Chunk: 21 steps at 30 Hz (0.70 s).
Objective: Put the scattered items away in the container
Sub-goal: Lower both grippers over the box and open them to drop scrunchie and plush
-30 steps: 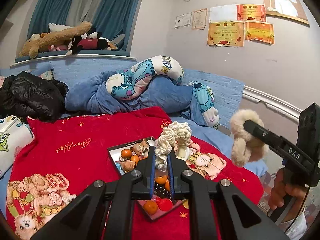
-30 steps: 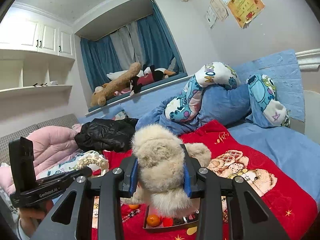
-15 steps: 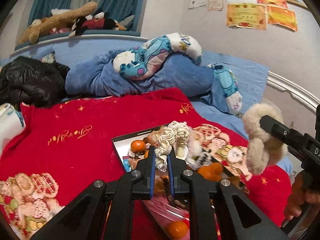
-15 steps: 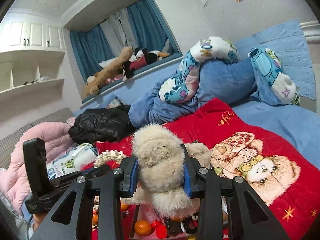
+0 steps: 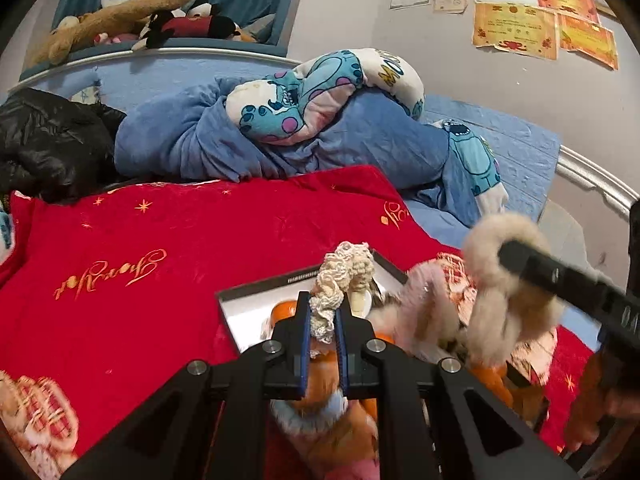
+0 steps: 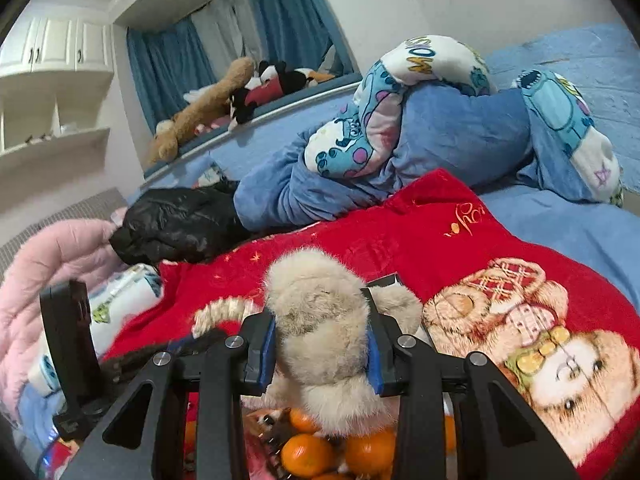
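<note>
A blue bed point(image 5: 516, 152) fills the room, with a rumpled blue duvet point(image 5: 360, 148) heaped at its far side and a long cartoon pillow point(image 5: 316, 88) curled over the heap. A red blanket point(image 5: 168, 240) printed with bears covers the near part of the bed. A black jacket point(image 5: 48, 140) lies at the blanket's far left corner, and plush toys point(image 5: 132, 16) line the window ledge behind.

On the blanket sits the box point(image 5: 256, 300), a shallow tray with dark walls and a pale floor, already holding oranges point(image 6: 306, 454) and other small things too blurred to name.

Both grippers hang just above the box. The left gripper point(image 5: 323, 312) has its jaws pinched narrow on a cream crocheted scrunchie point(image 5: 344, 276), which sticks up past the fingertips over the tray's far end. The right gripper point(image 6: 320, 336) clamps a beige fur scrunchie point(image 6: 316, 320), the fluff bulging out above and below the blue pads, right over the oranges. A hand point(image 5: 592, 412) shows blurred under the right gripper.
</note>
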Each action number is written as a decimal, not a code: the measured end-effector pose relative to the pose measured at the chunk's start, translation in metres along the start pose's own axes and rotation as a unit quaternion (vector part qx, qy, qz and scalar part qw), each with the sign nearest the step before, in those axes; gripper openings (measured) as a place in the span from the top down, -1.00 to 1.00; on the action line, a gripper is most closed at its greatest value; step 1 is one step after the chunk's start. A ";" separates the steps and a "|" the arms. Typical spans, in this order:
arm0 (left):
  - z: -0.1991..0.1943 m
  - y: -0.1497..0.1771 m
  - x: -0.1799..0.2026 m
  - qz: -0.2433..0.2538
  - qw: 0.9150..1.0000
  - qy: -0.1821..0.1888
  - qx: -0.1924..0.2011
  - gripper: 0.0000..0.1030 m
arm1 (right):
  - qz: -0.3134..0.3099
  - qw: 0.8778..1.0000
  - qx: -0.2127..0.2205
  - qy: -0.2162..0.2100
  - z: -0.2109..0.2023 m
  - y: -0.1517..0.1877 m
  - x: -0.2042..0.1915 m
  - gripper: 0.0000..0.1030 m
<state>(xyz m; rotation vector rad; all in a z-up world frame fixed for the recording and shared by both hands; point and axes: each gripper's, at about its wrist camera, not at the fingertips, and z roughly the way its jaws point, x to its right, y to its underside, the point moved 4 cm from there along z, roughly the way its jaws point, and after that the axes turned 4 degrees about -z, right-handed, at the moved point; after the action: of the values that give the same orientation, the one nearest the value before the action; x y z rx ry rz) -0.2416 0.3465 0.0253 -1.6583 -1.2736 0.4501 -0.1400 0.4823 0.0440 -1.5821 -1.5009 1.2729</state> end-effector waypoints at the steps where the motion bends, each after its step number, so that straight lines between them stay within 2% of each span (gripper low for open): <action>1: 0.005 -0.002 0.000 0.000 1.000 -0.001 0.001 0.78 | -0.002 1.000 -0.002 0.003 0.004 0.001 0.001 0.33; 5: 0.026 -0.005 -0.006 0.007 1.000 -0.011 -0.001 0.78 | 0.006 1.000 -0.017 0.001 0.020 0.013 0.011 0.33; 8: 0.044 0.004 -0.014 -0.012 0.999 -0.001 -0.031 0.78 | 0.000 0.999 -0.041 -0.001 0.031 0.021 0.013 0.33; 11: 0.062 0.016 -0.015 -0.004 0.998 -0.008 -0.059 0.78 | -0.013 0.998 -0.057 0.010 0.038 0.029 0.012 0.33; 21: 0.073 0.028 -0.015 0.000 0.997 -0.019 -0.070 0.78 | -0.013 0.997 -0.066 0.023 0.038 0.041 0.021 0.33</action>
<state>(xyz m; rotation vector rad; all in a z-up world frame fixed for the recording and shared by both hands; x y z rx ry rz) -0.2874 0.3670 -0.0364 -1.7736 -1.3592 0.4018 -0.1615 0.4883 -0.0112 -1.6587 -1.5988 1.1358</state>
